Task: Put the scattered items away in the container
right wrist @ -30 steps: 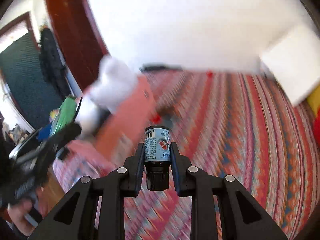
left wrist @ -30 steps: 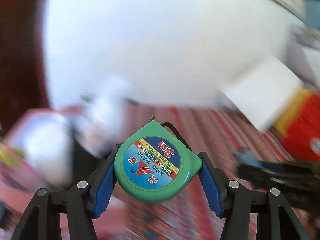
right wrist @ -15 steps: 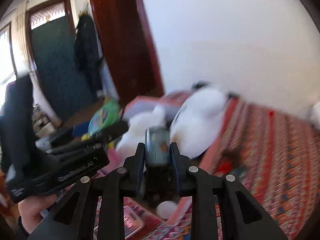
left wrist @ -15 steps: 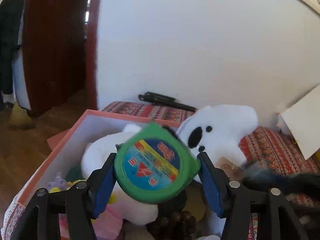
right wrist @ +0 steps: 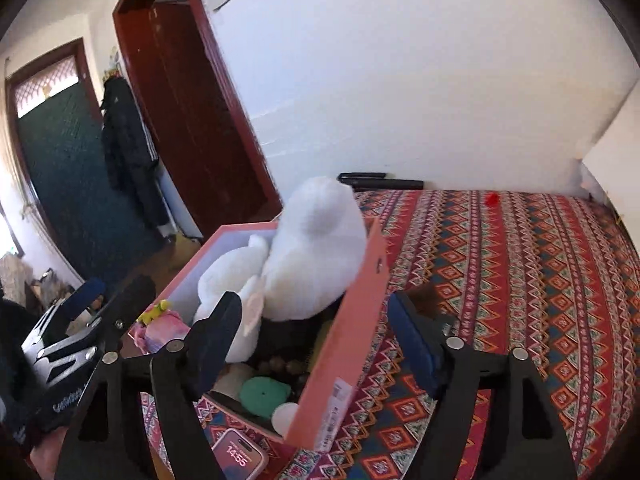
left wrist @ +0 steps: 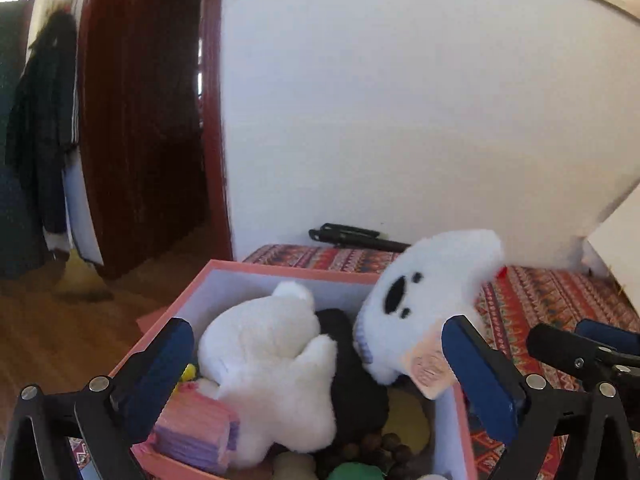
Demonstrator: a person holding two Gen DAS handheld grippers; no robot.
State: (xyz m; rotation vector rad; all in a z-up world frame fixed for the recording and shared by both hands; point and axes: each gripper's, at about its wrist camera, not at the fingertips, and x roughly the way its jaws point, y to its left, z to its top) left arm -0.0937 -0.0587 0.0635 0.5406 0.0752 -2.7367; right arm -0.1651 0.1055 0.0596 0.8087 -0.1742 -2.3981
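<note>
A pink box [left wrist: 288, 270] stands on the patterned cloth and holds white plush toys [left wrist: 276, 360], a pink-purple pad [left wrist: 192, 436], brown beads and the green tape measure [left wrist: 356, 473] at its near end. The tape measure also shows in the right wrist view [right wrist: 264, 396] lying in the box [right wrist: 348, 332]. My left gripper [left wrist: 320, 376] is open and empty above the box. My right gripper [right wrist: 316, 340] is open and empty, with its jaws either side of the box's right wall. The small bottle is not visible.
A phone [right wrist: 240, 458] lies on the cloth [right wrist: 520, 280] in front of the box. Black pens [right wrist: 380, 180] lie along the white wall at the back. A small red object [right wrist: 491, 199] sits far right. A doorway and wooden floor are to the left.
Both grippers have opened. The tape measure has left the left gripper and lies in the box. The bottle has left the right gripper. Both grippers have moved over the box.
</note>
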